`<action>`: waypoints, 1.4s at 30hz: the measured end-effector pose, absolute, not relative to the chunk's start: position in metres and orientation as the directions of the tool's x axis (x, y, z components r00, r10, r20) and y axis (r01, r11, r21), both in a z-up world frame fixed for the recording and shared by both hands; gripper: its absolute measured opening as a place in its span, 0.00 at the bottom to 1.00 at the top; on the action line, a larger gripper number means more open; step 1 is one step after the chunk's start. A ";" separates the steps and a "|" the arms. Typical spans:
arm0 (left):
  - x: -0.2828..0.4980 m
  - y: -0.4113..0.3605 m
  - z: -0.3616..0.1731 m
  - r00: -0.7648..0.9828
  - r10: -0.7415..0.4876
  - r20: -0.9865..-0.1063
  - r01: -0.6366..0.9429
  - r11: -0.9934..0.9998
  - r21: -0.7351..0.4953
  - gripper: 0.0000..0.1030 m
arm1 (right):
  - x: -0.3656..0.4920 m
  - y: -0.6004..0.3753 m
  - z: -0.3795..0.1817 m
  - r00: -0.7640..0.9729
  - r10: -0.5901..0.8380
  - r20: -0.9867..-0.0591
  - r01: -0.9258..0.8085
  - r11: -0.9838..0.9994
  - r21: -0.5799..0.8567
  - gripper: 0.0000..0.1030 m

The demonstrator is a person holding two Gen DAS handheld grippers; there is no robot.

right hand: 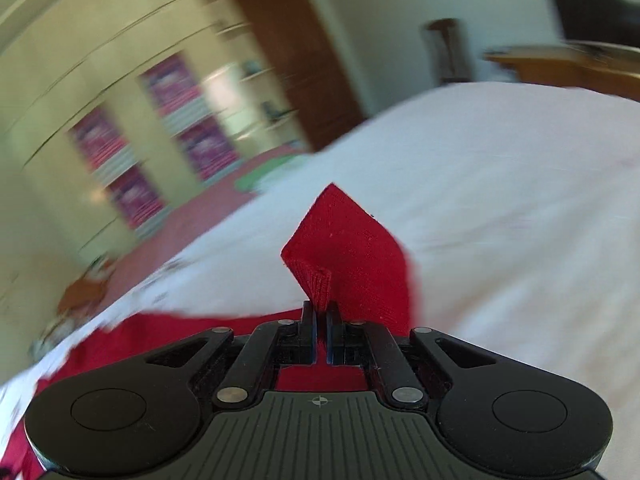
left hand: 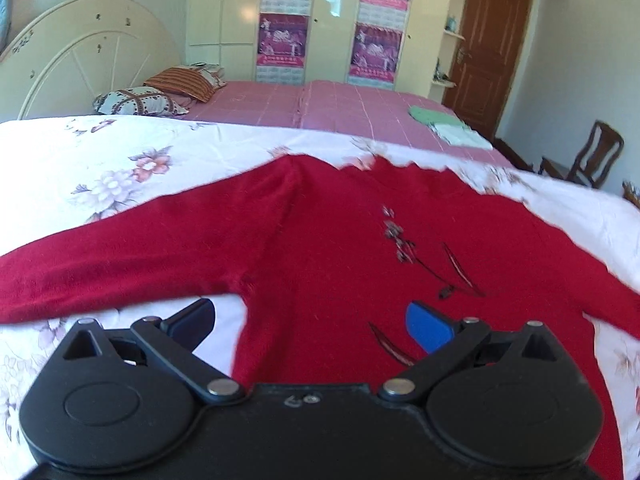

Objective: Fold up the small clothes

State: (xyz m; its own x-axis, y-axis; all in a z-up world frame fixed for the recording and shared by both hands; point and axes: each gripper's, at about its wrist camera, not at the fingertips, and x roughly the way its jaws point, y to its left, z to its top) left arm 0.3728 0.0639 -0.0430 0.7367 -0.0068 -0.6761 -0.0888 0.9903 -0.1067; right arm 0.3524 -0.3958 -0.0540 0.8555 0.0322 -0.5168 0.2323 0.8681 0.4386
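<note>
A red knitted sweater (left hand: 320, 240) with a dark flower embroidery lies spread flat on the white floral sheet (left hand: 120, 160), one sleeve stretched out to the left. My left gripper (left hand: 308, 324) hovers over its near edge, wide open, nothing between the blue pads. In the right wrist view my right gripper (right hand: 321, 316) is shut on a cuff or corner of the red sweater (right hand: 352, 248), which stands up in a peak above the fingers. The rest of the red sweater trails down to the lower left in that view.
Beyond the sheet lies a pink bed cover (left hand: 340, 108) with two pillows (left hand: 140, 100) at the left and a folded green and white pile (left hand: 444, 124) at the right. A cream wardrobe, a brown door and a wooden chair (left hand: 588, 156) stand behind.
</note>
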 end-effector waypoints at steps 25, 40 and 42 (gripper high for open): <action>0.425 0.084 -0.057 0.669 -0.412 -0.619 0.119 0.881 -0.458 0.58 | 0.395 -0.126 -0.063 0.773 0.356 -0.526 -0.173 0.915 0.366 0.68; 0.473 0.052 -0.074 0.674 -0.452 -0.584 0.159 0.861 -0.482 0.03 | 0.334 -0.293 -0.060 0.833 0.249 -0.494 0.256 0.619 0.743 0.55; 0.472 0.071 -0.066 0.698 -0.417 -0.582 0.149 0.880 -0.451 0.03 | 0.336 -0.298 -0.061 0.835 0.266 -0.481 0.250 0.595 0.764 0.55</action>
